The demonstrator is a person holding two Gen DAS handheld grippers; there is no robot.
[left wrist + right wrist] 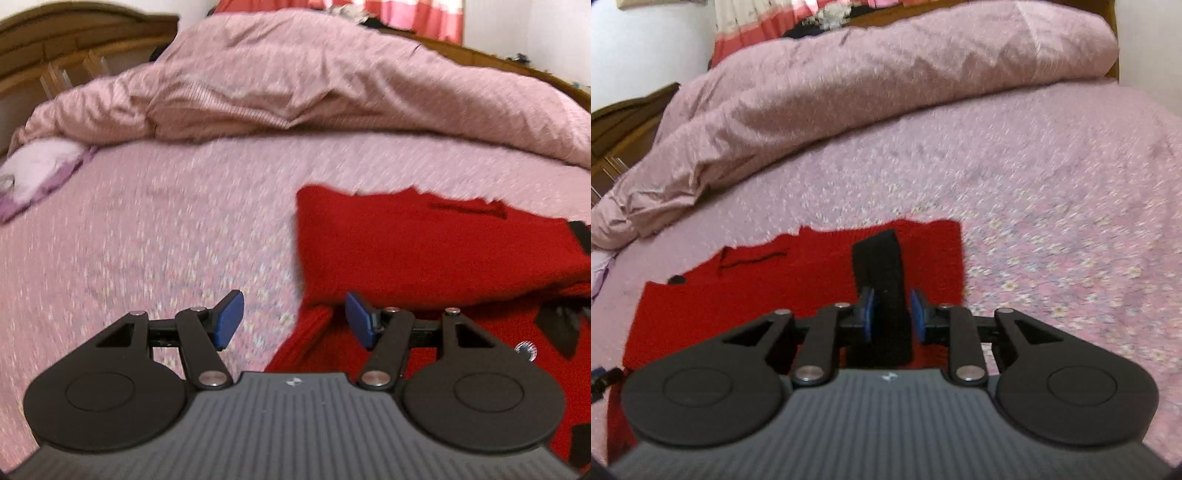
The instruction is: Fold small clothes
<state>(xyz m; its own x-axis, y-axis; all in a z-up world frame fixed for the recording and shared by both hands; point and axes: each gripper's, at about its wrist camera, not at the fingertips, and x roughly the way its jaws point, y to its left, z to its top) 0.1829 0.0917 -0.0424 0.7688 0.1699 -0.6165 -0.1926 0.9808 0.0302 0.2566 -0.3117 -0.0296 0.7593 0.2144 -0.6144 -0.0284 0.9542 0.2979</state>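
Open flowered bedsheet [147, 251] left of red garment [424, 251], and more of it right of the garment in the right wrist view, flat and passable. Far side walled off by heaped pink duvet [295, 85] running the whole width. Pale purple cloth [37, 177] lying at far left edge, wooden headboard [55, 48] behind.

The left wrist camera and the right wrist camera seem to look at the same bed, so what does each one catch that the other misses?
Only the left wrist view shows the wooden headboard, a white and purple cloth at the bed's far left, and the open left gripper, holding nothing.

Only the right wrist view shows the right gripper closed on a black strip of fabric standing up between its blue pads.

Both show the red garment lying on the floral pink sheet, with the rumpled pink duvet behind.
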